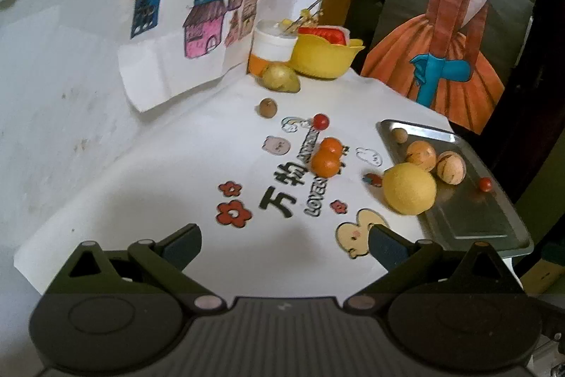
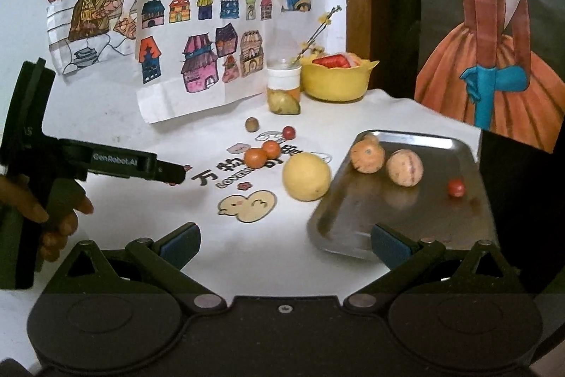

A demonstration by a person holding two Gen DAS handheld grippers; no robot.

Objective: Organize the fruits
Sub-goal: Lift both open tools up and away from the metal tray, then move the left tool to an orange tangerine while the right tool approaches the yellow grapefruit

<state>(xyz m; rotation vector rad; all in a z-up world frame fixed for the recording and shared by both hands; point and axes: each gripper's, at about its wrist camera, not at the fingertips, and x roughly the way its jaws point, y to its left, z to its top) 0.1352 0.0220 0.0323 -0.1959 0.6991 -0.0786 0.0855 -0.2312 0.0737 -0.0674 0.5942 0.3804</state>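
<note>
On the metal tray [image 2: 459, 151], four fruits; off it, six

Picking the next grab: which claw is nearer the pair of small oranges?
Left. The left claw is just left of the small oranges, by the lettering; the right claw hangs farther back, behind the duck sticker.
</note>
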